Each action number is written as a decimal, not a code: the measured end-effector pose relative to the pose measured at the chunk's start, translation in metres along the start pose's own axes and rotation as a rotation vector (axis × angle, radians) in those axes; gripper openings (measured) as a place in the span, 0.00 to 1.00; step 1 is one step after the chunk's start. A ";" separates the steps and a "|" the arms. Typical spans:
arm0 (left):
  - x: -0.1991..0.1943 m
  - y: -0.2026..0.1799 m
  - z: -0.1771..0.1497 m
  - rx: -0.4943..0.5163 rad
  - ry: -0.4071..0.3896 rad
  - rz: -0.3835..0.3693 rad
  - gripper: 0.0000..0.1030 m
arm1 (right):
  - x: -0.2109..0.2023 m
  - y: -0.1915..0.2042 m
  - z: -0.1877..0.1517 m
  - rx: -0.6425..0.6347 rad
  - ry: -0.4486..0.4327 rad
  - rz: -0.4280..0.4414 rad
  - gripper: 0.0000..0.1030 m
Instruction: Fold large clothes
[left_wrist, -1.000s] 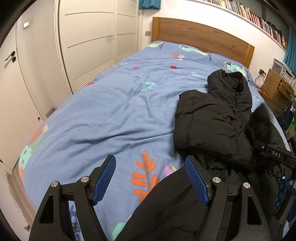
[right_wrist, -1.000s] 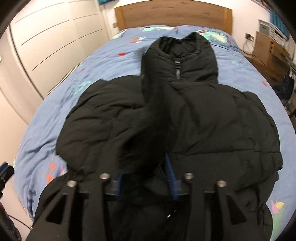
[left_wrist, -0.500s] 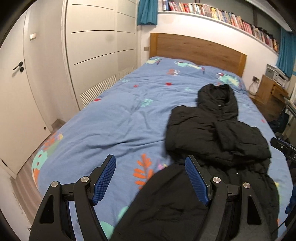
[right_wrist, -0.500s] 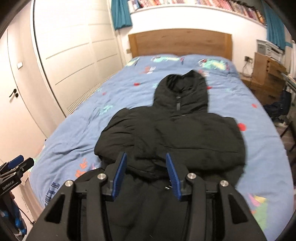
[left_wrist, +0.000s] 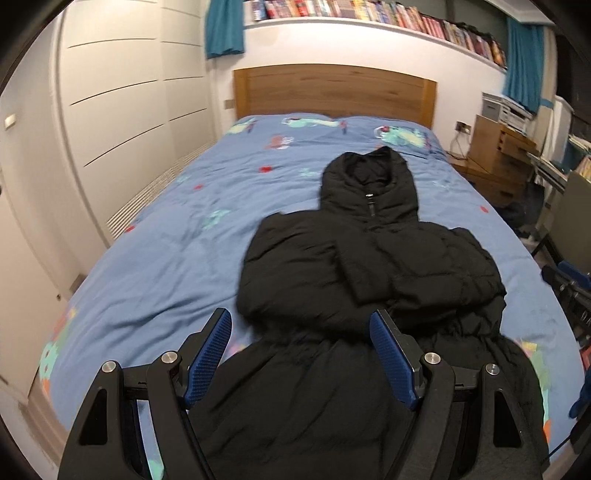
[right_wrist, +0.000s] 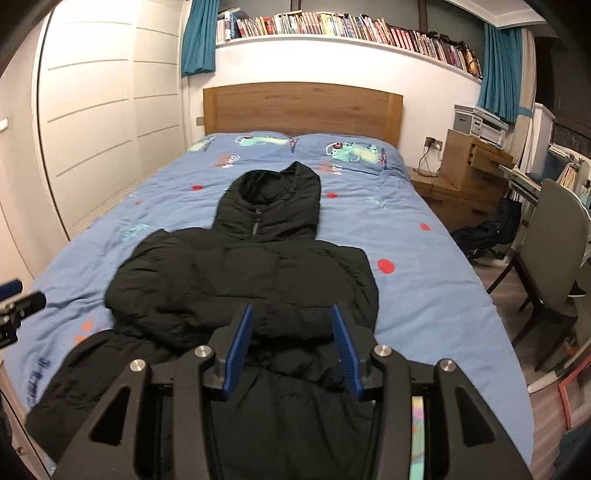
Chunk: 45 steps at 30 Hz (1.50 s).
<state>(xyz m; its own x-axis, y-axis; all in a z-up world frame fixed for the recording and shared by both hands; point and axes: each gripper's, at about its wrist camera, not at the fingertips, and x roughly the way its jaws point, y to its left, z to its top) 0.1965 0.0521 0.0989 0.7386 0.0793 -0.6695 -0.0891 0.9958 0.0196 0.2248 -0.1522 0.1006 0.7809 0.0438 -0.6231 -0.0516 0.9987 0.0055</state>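
Jacket (left_wrist: 369, 266), a black puffy hooded one, lies lengthwise on the bed (left_wrist: 177, 251), hood toward the headboard, hem at the foot edge, sleeves crossed over the chest. Left gripper (left_wrist: 301, 354) and right gripper (right_wrist: 291, 347) hover above it, jaws spread and empty. It looks soft, bulky and springy; the hem corners seem the best hold.

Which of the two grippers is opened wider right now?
The left gripper: its blue pads stand far apart, framing much of the black jacket. The right gripper is open too, but with a clearly narrower gap.
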 end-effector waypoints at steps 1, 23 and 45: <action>0.011 -0.008 0.007 0.007 -0.006 -0.006 0.74 | 0.008 -0.001 0.001 -0.003 0.001 -0.004 0.41; 0.261 -0.078 0.042 0.144 0.146 -0.124 0.87 | 0.234 -0.065 -0.011 0.015 0.242 -0.039 0.44; 0.243 0.004 0.096 0.117 0.305 -0.049 0.88 | 0.221 -0.085 0.036 -0.038 0.416 -0.001 0.51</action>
<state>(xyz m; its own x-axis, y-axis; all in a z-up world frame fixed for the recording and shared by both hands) 0.4398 0.0793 0.0070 0.5044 0.0316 -0.8629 0.0321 0.9980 0.0553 0.4240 -0.2264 -0.0096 0.4631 0.0197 -0.8861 -0.0799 0.9966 -0.0196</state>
